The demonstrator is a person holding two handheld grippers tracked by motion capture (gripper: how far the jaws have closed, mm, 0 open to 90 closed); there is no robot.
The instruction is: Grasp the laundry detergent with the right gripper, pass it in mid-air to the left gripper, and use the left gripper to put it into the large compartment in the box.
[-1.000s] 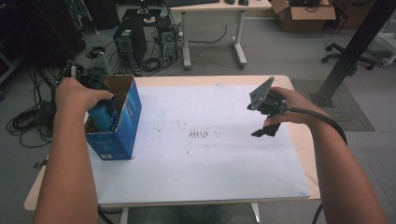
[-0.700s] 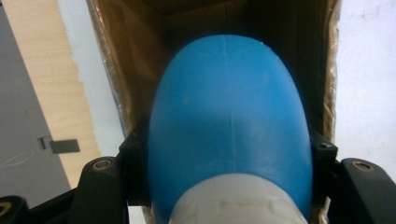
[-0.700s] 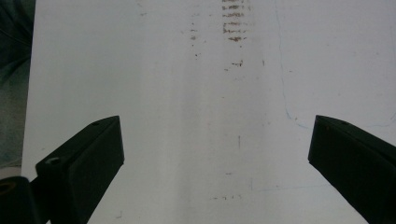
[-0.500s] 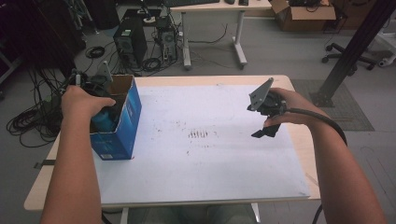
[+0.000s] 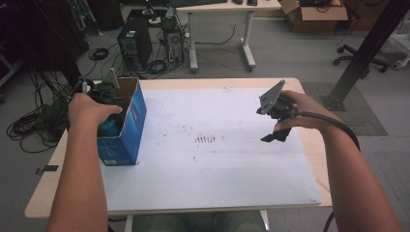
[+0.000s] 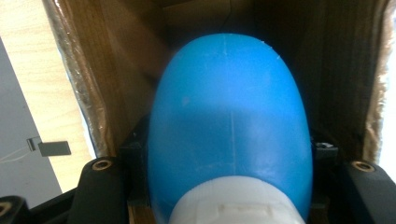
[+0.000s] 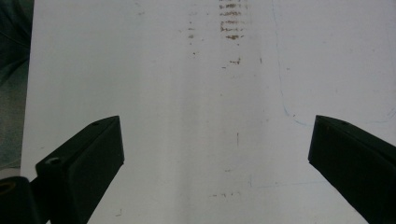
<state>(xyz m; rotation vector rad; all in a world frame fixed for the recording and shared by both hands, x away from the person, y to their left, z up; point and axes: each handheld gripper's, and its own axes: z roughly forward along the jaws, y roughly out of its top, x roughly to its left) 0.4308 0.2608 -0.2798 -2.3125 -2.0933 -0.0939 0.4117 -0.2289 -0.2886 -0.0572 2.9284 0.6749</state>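
High view puts the left gripper over the open top of the blue box, which stands at the left edge of the worktop, near its far corner. Left gripper view looks down into the brown cardboard walls, and the fingers are clamped on a blue bottle with a white cap, held cap end toward the hand and round end pointing into the box. Lowering it well means keeping the bottle centred between the walls (they sit close on both sides) and going straight down, so the rounded end does not catch the rim or tip the box. Letting go is best left until the bottle rests on the bottom. The right gripper hangs above the right half of the worktop, fingers spread wide with nothing between them.
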